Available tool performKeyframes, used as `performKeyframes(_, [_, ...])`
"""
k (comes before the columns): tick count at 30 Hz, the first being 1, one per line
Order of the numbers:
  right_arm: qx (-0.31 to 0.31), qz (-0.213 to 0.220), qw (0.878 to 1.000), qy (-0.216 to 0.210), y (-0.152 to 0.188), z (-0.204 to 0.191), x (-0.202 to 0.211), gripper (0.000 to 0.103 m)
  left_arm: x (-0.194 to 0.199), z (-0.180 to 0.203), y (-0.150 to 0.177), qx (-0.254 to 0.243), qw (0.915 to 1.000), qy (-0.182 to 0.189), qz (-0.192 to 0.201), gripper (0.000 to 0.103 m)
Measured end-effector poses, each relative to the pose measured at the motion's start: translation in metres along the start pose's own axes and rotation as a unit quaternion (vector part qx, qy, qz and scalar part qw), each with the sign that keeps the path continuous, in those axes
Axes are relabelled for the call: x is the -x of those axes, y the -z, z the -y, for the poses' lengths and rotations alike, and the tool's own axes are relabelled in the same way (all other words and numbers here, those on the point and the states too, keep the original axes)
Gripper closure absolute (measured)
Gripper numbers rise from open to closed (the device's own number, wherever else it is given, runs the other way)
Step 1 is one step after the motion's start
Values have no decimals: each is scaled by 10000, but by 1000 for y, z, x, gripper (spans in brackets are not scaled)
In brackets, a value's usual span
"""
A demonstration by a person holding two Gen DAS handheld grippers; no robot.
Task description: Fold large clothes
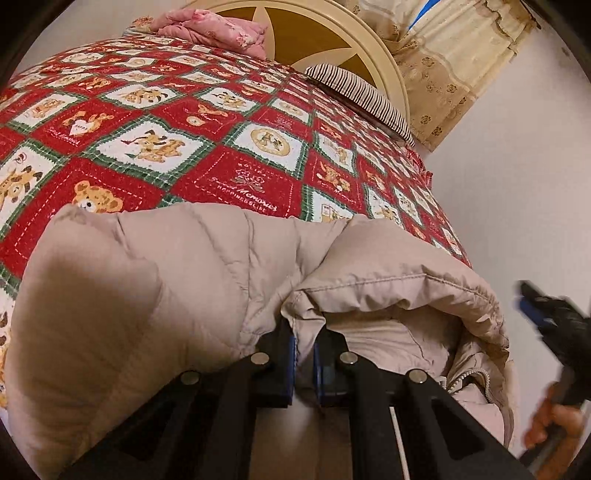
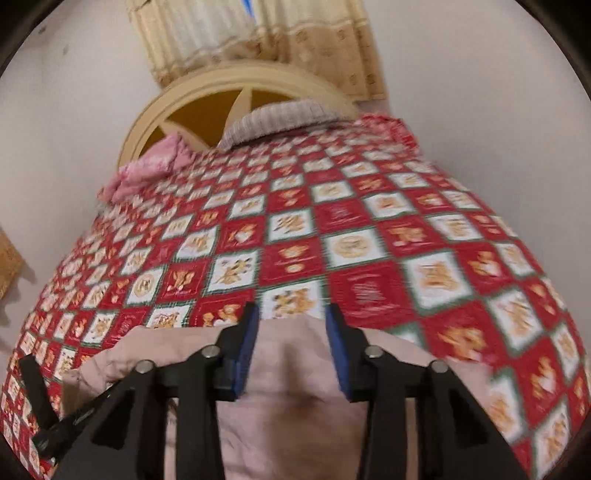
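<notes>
A beige padded jacket (image 1: 184, 280) lies at the near edge of a bed with a red, white and green bear-print quilt (image 1: 177, 136). My left gripper (image 1: 304, 339) is shut on a fold of the jacket's edge, beside its hood opening and zip. My right gripper (image 2: 293, 317) is open above the jacket (image 2: 291, 391), with nothing between its blue pads; this view is blurred. The right gripper also shows at the right edge of the left wrist view (image 1: 535, 306), clear of the jacket.
A pink folded blanket (image 1: 214, 26) and a striped pillow (image 1: 362, 92) lie at the head of the bed by the round cream headboard (image 1: 369, 48). A beige curtain (image 1: 454, 66) hangs behind. White walls flank the bed.
</notes>
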State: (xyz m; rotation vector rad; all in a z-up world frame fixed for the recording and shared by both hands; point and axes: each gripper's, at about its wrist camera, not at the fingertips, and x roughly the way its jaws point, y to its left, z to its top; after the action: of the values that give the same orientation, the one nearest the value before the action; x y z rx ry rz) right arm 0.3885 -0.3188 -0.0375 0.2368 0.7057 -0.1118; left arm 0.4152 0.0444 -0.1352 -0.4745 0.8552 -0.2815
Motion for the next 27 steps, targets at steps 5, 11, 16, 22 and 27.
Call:
performKeyframes(5, [201,-1071,9940,-63,53,3,-64,59,3,1,0,-28,10000,69,17,94])
performKeyframes(11, [347,-753,9966,12,64,5,-58,59,51,21,-6,-540,9984,-61,147,94])
performKeyframes(16, [611,-689,9954,247,65,0,-57,59,76,86,-21,-1401,9884,-263,529,94])
performKeyframes(22, [636,-679,9953,266,64,-2,-62,59,84,104,-38,-1016,9935,-435,272,93])
performKeyframes(27, [589,-656,9959,206,65,-2,-61,59,101,78,-14,-909,9927,-784,-90,93])
